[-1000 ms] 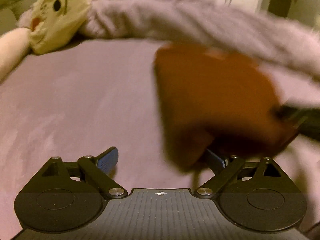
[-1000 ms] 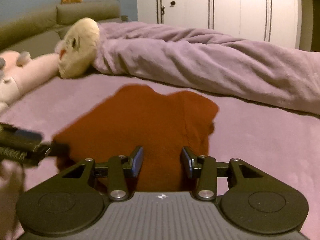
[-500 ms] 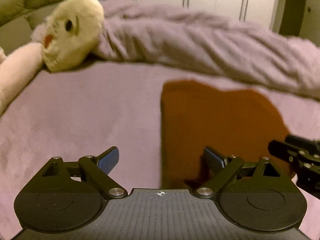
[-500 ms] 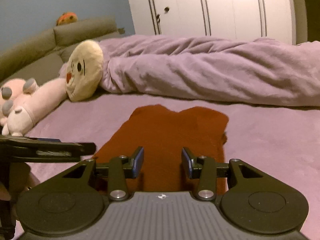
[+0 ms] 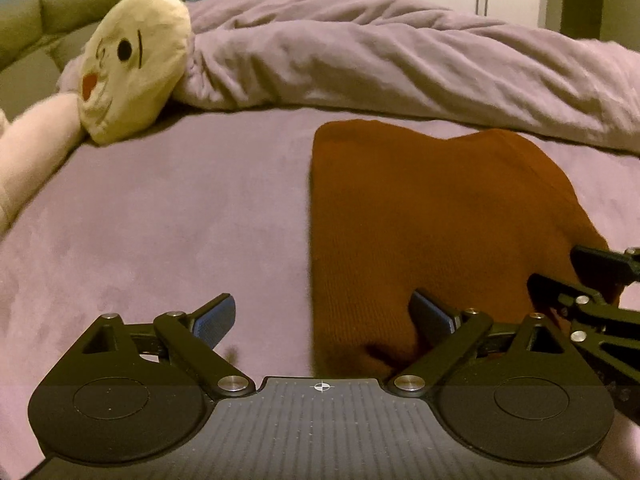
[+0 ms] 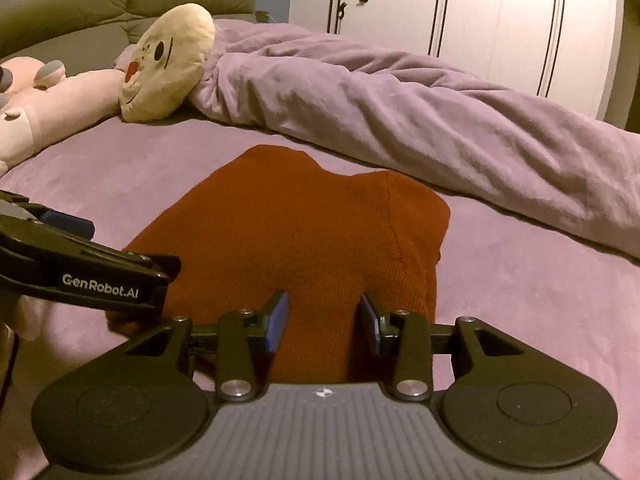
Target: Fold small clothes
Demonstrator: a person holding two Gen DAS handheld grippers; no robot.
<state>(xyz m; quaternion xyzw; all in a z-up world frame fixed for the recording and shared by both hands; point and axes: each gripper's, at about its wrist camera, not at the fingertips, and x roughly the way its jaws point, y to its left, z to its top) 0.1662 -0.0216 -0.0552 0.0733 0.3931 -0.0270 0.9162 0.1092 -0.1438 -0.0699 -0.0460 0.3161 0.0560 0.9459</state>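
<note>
A rust-brown knit garment (image 5: 432, 216) lies folded and flat on the purple bed; it also shows in the right wrist view (image 6: 308, 240). My left gripper (image 5: 324, 316) is wide open at the garment's near left edge, its right finger over the cloth, its left finger over the bedsheet. My right gripper (image 6: 322, 322) is open over the garment's near edge, with cloth between its fingers but not pinched. Each gripper shows in the other's view: the right one at the right edge of the left wrist view (image 5: 592, 300), the left one at the left of the right wrist view (image 6: 80, 272).
A bunched purple blanket (image 6: 400, 120) lies across the far side of the bed. A cream plush head (image 5: 132, 64) and pink plush toys (image 6: 52, 104) lie at the far left. White wardrobe doors (image 6: 460, 12) stand behind.
The garment was in the air and blurred a second ago; now it lies flat on the bed. Both grippers have drawn back toward its near edge. The left gripper stays open.
</note>
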